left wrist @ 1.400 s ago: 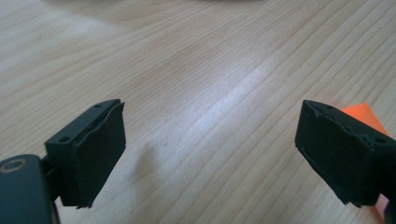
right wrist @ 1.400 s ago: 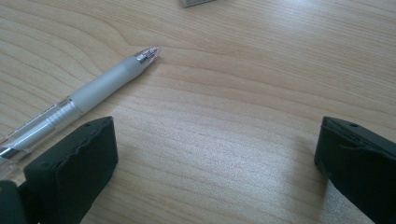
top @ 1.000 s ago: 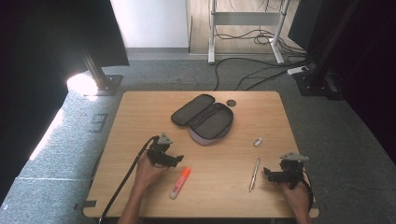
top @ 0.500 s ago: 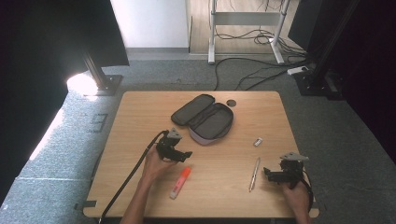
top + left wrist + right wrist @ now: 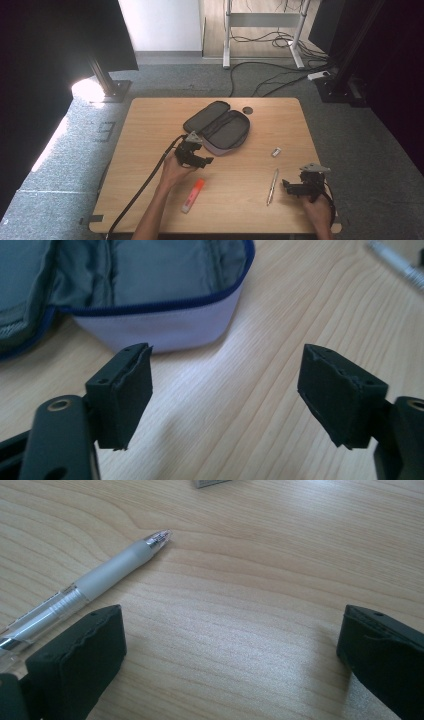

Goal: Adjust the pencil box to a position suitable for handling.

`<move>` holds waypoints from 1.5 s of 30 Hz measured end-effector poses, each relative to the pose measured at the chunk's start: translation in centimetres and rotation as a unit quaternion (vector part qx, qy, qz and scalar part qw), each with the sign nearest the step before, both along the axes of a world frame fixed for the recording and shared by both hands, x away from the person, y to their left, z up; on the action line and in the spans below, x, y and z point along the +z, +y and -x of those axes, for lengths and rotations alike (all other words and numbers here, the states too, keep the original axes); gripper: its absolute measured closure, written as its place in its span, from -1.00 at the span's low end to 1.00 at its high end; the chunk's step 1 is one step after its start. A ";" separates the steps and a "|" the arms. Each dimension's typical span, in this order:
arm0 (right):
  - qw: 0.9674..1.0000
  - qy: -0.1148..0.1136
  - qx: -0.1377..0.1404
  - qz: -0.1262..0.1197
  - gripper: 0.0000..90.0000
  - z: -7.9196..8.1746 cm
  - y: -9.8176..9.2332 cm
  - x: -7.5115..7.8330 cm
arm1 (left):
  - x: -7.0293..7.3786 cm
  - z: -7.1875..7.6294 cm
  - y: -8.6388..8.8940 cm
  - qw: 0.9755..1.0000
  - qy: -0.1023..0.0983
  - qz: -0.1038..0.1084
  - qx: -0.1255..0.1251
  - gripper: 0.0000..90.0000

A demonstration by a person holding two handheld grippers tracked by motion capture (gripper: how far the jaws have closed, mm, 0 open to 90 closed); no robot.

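Overhead, grey speckled carpet (image 5: 150, 85) surrounds a pale wood-grain table (image 5: 150, 125). Soft grey fabric case (image 5: 220, 131), blue zip, lies unzipped near table centre. Left gripper (image 5: 196, 161) sits just beside the case's lilac wall, jaws wide apart, empty. Right gripper (image 5: 294, 187), jaws wide, empty, near clear plastic pen (image 5: 272, 186). Orange highlighter (image 5: 193, 195), small silver clip (image 5: 276, 151) lie loose.

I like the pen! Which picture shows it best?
The right gripper view: the pen lies close, its clear barrel and tip sharp. The high view shows it whole but tiny; the left gripper view catches a blurry end at the top corner.
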State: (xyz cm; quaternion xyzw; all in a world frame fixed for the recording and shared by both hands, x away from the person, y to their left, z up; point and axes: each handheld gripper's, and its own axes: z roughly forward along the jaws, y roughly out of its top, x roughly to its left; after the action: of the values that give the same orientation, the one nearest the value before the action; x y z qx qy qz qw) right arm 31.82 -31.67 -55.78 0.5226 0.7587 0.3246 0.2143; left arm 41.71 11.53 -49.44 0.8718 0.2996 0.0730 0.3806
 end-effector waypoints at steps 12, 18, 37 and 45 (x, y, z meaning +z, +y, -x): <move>1.000 0.000 0.000 0.000 -1.00 0.0 0.0 0.0 | 1.0 -1.1 -2.0 1.000 -0.011 -0.004 -0.022 -0.37; 1.000 0.000 0.000 0.000 -1.00 0.0 0.0 0.0 | 0.9 -1.6 -3.3 0.999 -0.011 -0.005 -0.031 -0.29; 1.000 0.000 0.000 0.000 -1.00 0.0 0.0 0.0 | -0.1 -4.1 -6.1 0.999 -0.007 -0.028 -0.038 0.02; 1.000 0.000 0.000 0.000 -1.00 0.0 0.0 0.0 | -1.3 -4.4 -6.4 0.998 -0.009 -0.051 -0.038 0.22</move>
State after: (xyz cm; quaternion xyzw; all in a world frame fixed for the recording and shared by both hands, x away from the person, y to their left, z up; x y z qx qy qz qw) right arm 31.82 -31.67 -55.79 0.5226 0.7587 0.3246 0.2142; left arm 46.16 5.17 -50.73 0.9003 0.2586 0.0820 0.3405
